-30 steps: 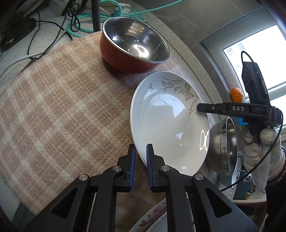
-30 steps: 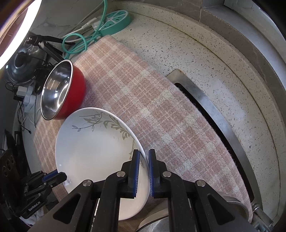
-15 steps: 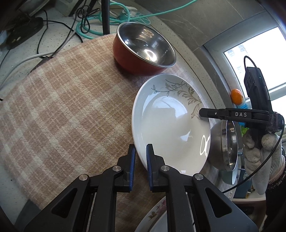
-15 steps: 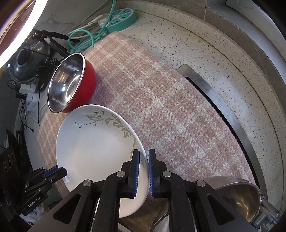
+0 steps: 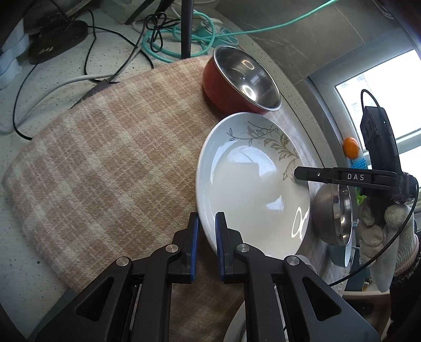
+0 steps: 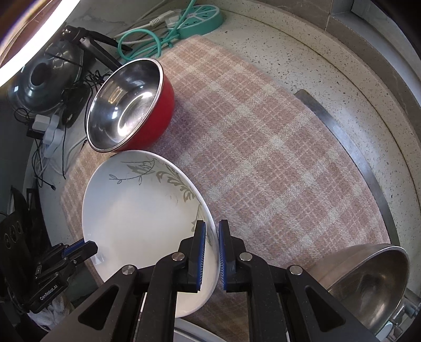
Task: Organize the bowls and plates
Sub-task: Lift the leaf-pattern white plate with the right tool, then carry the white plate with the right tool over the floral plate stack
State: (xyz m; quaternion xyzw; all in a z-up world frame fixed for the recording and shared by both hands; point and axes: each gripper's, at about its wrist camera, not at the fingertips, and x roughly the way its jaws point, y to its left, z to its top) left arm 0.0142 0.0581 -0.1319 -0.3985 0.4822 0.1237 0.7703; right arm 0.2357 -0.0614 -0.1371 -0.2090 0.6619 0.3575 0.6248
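A white plate with a grey leaf pattern (image 5: pixel 252 184) (image 6: pixel 142 207) is held above the plaid cloth (image 5: pixel 105 163) (image 6: pixel 263 147) by both grippers. My left gripper (image 5: pixel 207 238) is shut on its near rim. My right gripper (image 6: pixel 211 243) is shut on the opposite rim, and shows in the left wrist view (image 5: pixel 298 175). A red bowl with a steel inside (image 5: pixel 242 79) (image 6: pixel 129 105) stands on the cloth just beyond the plate. A steel bowl (image 5: pixel 334 213) (image 6: pixel 368 281) sits tilted to the right.
Cables and a teal power strip (image 6: pixel 200 18) lie on the speckled counter (image 6: pixel 302 60) behind the cloth. A dark pot lid (image 6: pixel 44 76) is at the far left. A metal sink edge (image 6: pixel 355 152) runs along the cloth's right side. Another plate's rim (image 5: pixel 234 323) lies below.
Both grippers have carried the plate away from the red bowl and back toward the near side of the cloth. The steel bowl at the right has come further into the right wrist view.
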